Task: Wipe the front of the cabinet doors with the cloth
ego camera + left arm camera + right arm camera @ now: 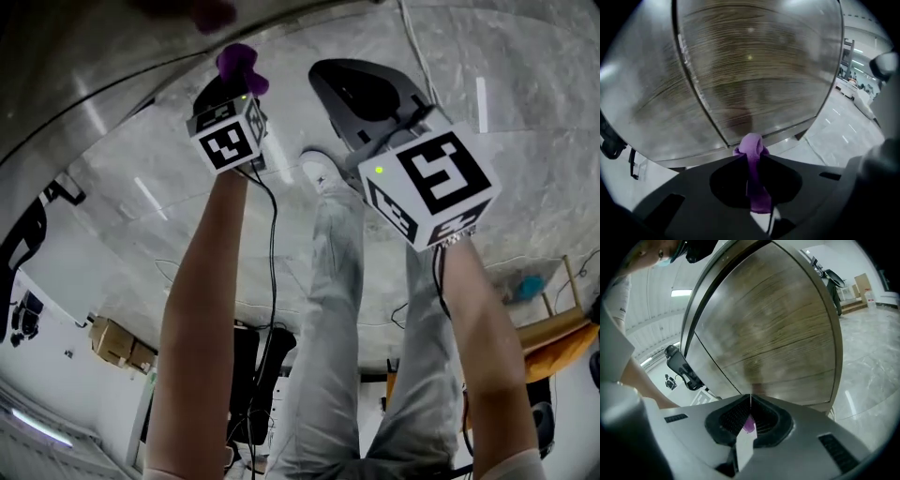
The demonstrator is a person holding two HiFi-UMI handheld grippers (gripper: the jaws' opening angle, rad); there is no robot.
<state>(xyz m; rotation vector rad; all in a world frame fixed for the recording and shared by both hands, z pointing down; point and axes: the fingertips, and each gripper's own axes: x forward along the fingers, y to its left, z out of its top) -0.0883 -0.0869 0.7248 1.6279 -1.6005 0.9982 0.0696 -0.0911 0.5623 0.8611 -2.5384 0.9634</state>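
The purple cloth (242, 67) (752, 149) bunches out past the tips of my left gripper (234, 82) (751, 161), which is shut on it. The cloth sits just short of the wood-grain cabinet doors (754, 70), low down near their vertical seam and bottom rail. My right gripper (328, 77) (751, 398) is shut, tips together, facing the right-hand door (778, 333) from a short way off. A small purple patch shows behind its tips; I cannot tell what it is. In the head view the cabinet (75, 84) is a blurred grey band at top left.
Below lies a pale marble floor (506, 84), with the person's light trousers and white shoe (323, 171) between the grippers. Cardboard boxes (117, 342), cables and an orange frame (553, 337) lie around. A black device (682, 366) hangs left of the cabinet.
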